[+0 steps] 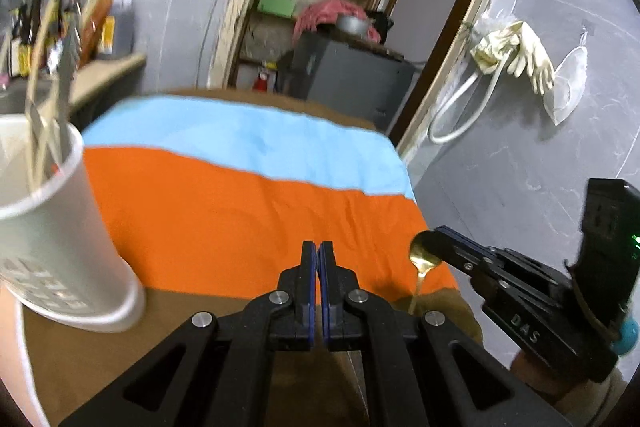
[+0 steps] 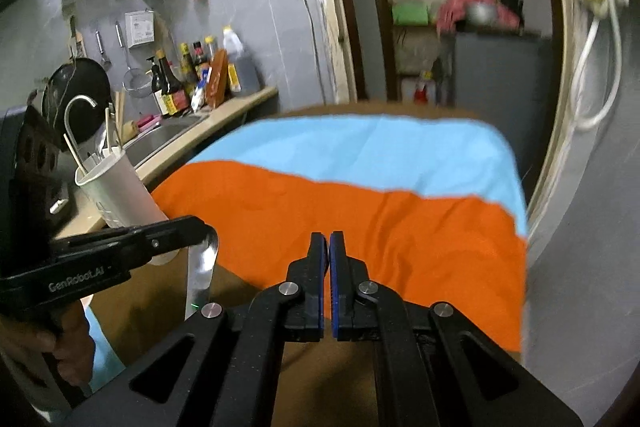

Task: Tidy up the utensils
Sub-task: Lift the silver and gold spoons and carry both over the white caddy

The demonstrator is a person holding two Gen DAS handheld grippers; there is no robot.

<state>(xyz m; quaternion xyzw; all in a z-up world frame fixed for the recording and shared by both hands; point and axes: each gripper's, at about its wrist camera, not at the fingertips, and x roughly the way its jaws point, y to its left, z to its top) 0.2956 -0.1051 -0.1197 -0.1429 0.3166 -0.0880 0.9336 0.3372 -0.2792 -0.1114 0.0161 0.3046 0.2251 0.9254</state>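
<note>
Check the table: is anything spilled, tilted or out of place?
Nothing looks spilled or broken. The white cup of utensils seems to lean, but the fisheye lens may cause that.

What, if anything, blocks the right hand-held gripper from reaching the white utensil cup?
Probably yes, but not straight: the left hand-held gripper, gripping a silver utensil, sits between the cup and the right hand-held gripper holding a gold spoon.

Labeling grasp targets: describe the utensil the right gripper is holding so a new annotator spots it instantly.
Start at the orange and blue cloth covering the table, then go to its near right corner, where the right gripper reaches in from the side. Clamped at its tip is a small gold spoon, bowl up and handle hanging down. It is the only gold-coloured utensil; the others stand in the white cup at far left.
</note>
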